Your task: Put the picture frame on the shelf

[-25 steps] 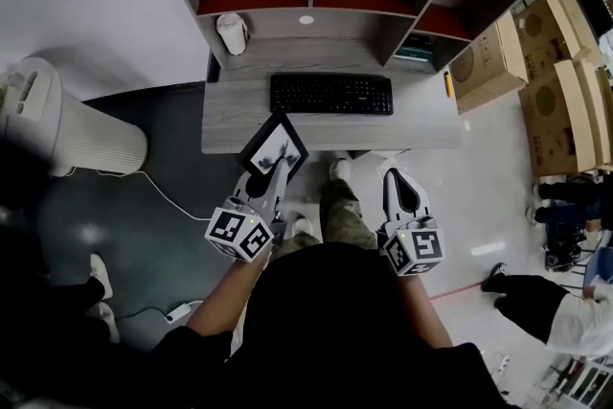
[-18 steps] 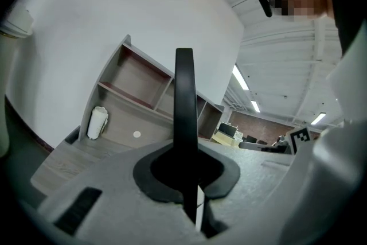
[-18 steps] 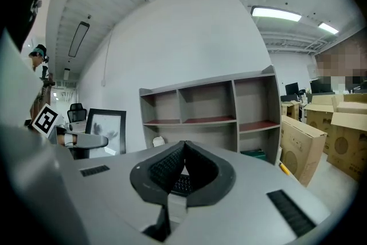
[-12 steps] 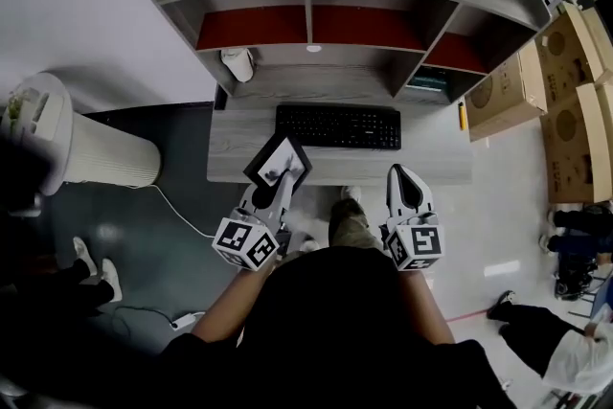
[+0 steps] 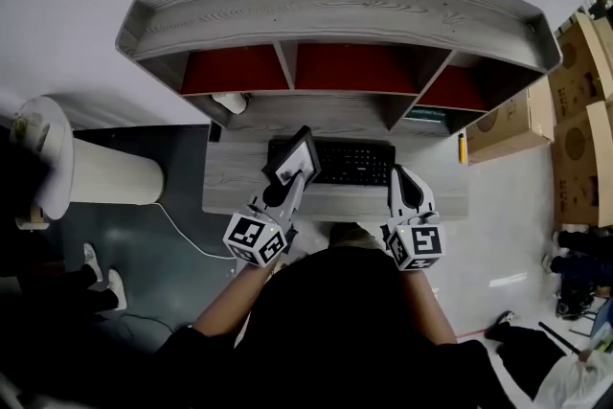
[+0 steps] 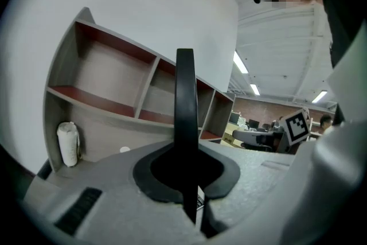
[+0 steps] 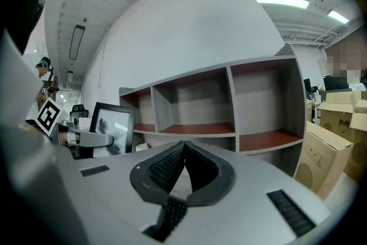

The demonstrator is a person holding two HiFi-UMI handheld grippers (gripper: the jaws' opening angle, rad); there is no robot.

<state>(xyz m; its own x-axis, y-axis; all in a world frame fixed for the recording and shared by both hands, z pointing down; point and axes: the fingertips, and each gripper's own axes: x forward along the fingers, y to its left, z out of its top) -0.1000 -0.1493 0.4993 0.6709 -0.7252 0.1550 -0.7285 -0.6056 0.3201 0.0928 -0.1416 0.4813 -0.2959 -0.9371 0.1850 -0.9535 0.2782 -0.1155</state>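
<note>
At nine o'clock in the head view a white cylindrical appliance (image 5: 77,172) stands on the floor. Near the centre, the left gripper (image 5: 280,193) has its fingers pinched on the lower edge of the black picture frame (image 5: 292,158), holding it tilted above the desk (image 5: 230,192) by the left end of the keyboard (image 5: 364,163), below the shelf (image 5: 335,14) at twelve o'clock and not resting on it. At four o'clock from the frame the right gripper (image 5: 407,179) hovers with its fingers pressed together on nothing, and cardboard boxes (image 5: 579,101) sit at three o'clock.
</note>
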